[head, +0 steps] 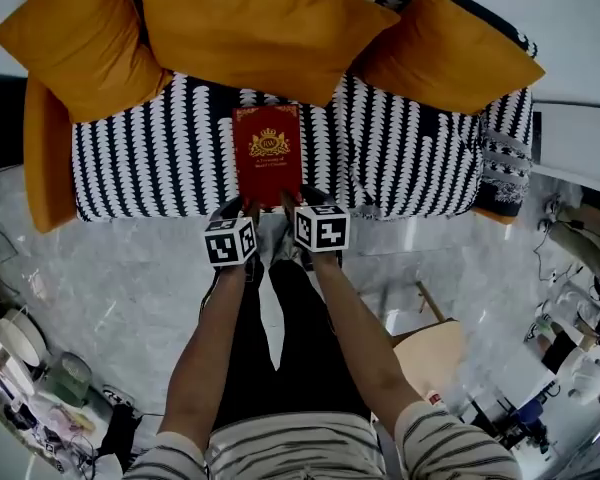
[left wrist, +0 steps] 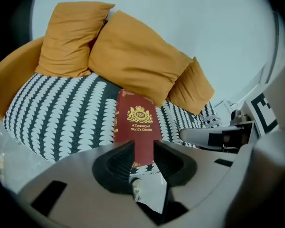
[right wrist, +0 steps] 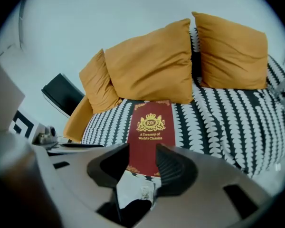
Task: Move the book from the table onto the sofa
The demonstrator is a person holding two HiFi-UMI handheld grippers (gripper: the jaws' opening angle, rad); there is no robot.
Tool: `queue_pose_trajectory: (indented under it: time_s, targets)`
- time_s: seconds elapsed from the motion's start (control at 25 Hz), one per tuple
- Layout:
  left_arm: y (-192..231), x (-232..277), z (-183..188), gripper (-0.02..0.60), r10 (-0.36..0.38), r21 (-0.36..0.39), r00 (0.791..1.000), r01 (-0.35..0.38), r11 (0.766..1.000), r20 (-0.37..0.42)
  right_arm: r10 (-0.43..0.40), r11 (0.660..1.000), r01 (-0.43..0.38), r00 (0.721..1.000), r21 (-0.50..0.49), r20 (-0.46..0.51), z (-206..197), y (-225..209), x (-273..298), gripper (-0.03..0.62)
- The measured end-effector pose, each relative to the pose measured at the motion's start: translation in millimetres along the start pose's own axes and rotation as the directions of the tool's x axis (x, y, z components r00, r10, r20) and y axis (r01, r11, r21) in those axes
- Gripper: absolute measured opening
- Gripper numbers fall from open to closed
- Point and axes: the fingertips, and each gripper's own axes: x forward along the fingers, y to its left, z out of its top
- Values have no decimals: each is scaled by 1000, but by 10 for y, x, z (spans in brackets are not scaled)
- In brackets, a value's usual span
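While the red book (head: 267, 153) lies flat on the striped sofa (head: 140, 158) seat below the orange cushions (head: 260, 18), the left gripper (head: 238, 208) and right gripper (head: 302, 201) hover at its near edge, each with fingers partly spread, pinching nothing.

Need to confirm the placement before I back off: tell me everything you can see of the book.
The book is closed, with a dark red cover bearing a gold crest and gold title. It lies flat, cover up, on the black-and-white sofa seat, far end by the middle orange cushion, near end at the seat's front edge. The left gripper and right gripper hover at its near corners, jaws apart, not clamping it.
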Motion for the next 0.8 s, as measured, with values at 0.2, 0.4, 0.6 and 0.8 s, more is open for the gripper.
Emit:
queue_pose_trajectory:
  time_s: [0.2,0.4,0.6,0.8]
  targets:
    - [-212,-269,-21,113,-19,99,1000,20,995,-8,32,999,-31,999,-19,18,33,173,-292,141]
    - [-439,-602,0,71,-35,176,999,36,984,-5,45,996,-43,999,-73,26,29,372,-638,107]
    - [-737,-989,206,52,-66,232,998,59,971,24,43,997,-38,997,-68,68,141,501,-1099,66]
    - [-974,-1420,345,40,-102,289,993,83,954,52,25,996,-13,992,-94,124,302,595,-1584,37]
